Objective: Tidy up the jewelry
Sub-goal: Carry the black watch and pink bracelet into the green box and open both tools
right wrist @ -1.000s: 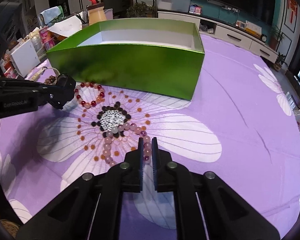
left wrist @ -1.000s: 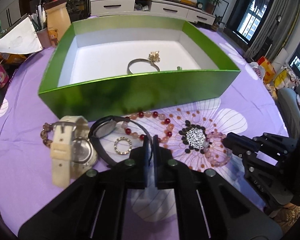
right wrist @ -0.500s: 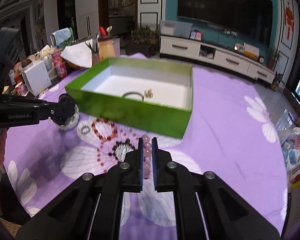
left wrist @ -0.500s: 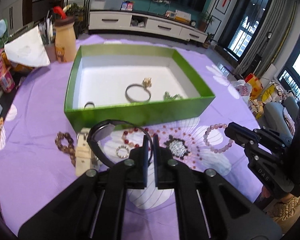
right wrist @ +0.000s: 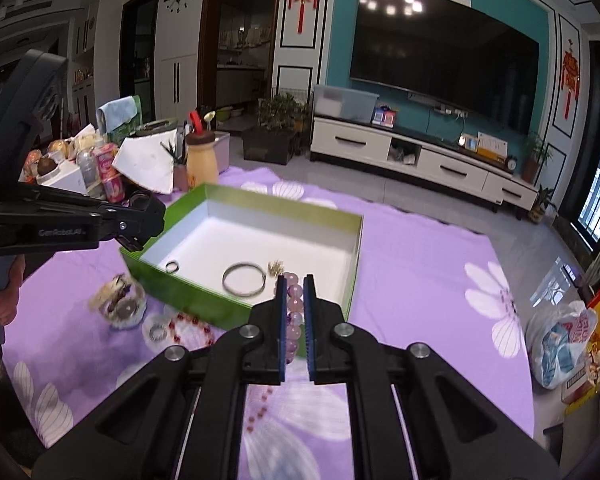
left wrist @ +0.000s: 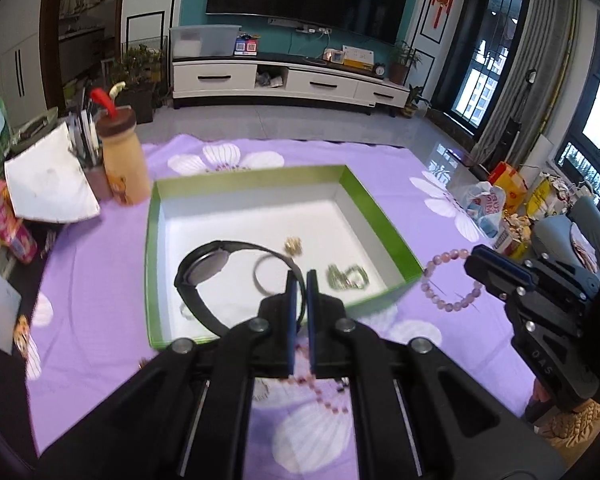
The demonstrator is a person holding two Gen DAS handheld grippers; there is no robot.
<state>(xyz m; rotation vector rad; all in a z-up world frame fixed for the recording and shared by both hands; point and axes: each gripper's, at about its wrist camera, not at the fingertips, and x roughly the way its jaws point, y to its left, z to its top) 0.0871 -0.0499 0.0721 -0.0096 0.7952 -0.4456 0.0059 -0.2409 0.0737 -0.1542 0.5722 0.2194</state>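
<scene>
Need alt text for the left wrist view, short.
The left tool is shut on the strap of a black watch, which hangs over an open green box on a purple flowered cloth. At right, the right tool holds a pink bead bracelet; a metal bangle lies in the box.

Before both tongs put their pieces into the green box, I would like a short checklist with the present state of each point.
1. Left tongs closed on the black watch strap: ok, the strap runs between the pads.
2. Right tongs closed on the pink bead bracelet: ok, beads sit between the pads.
3. Both pieces lifted off the purple cloth: ok.
4. Bare floor left inside the green box: ok, white bottom shows behind the metal bangle and small ring.
5. Bracelet over the box: not ok, in the left view it hangs outside the right wall.
6. Watch over the box: cannot tell, depth is unclear.
</scene>
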